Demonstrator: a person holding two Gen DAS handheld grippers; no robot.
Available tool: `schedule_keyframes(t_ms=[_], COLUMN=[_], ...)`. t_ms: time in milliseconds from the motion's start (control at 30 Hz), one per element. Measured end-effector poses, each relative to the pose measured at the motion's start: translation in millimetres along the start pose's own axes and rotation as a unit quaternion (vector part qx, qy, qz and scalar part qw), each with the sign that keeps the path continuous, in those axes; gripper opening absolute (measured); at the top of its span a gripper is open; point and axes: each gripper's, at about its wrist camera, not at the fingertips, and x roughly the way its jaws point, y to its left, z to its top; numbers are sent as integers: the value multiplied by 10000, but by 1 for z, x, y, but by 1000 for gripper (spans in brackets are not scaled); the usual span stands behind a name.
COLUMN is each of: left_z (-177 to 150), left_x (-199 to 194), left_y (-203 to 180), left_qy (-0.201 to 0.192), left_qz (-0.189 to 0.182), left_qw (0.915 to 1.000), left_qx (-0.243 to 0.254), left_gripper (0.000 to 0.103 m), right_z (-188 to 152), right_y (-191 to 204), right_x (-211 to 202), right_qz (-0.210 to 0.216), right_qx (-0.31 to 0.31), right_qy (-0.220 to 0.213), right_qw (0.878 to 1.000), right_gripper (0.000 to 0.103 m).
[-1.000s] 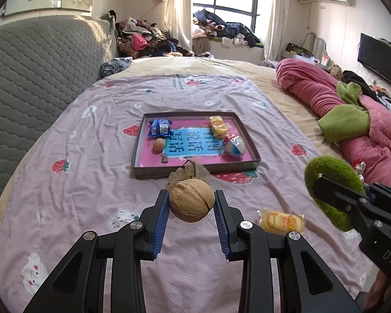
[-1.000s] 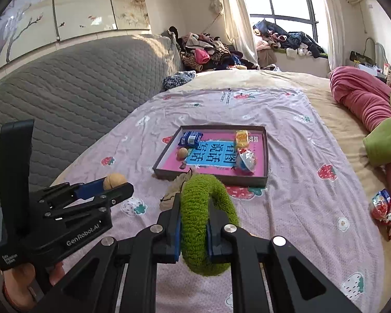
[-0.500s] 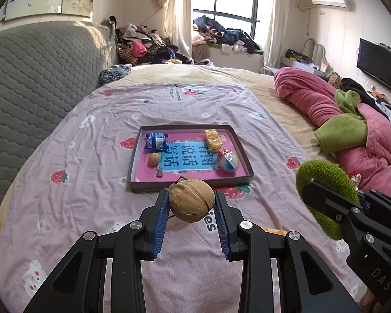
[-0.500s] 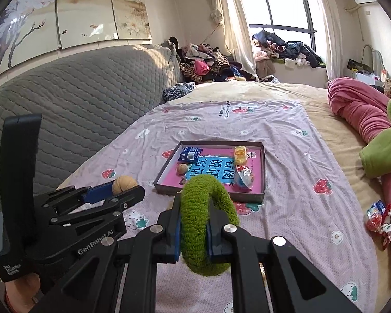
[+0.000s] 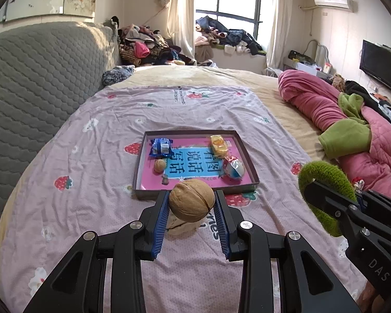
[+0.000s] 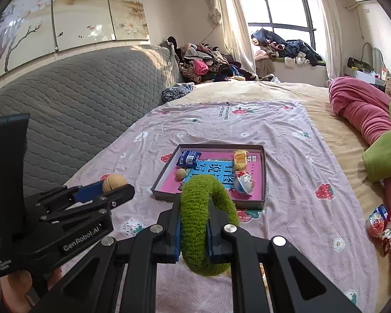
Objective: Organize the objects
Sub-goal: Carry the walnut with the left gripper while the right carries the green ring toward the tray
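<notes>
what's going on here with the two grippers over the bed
A person is tidying small items into a shallow box on the bed sheet. The left gripper is shut on a walnut, held in the air just short of the box. The right gripper is shut on a fuzzy green ring. The box already holds a blue snack packet, a yellow packet, a small walnut and a red, white and blue wrapped item.
</notes>
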Motion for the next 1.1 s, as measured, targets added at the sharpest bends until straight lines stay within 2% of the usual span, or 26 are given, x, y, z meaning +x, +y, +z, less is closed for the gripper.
schedule_keyframes(t_ms=[500,867,1100], left_z=[33,50,69], left_x=[3,27,44], left_y=[16,26,36], left_qy=[-115,-108,-149], left_qz=[82,60,73], left_qw=[9999,9999,9999], left_qx=[88,65,-20], left_gripper=[35,35,35], right_z=[32,47,62], right_y=[17,25,21], right_x=[10,37,51], right_qz=[32,107,78], right_qx=[-269,-333,-254], right_qy=[-154,-139,-276], right_qw=[9995,9993,9993], right_gripper=[14,15,14])
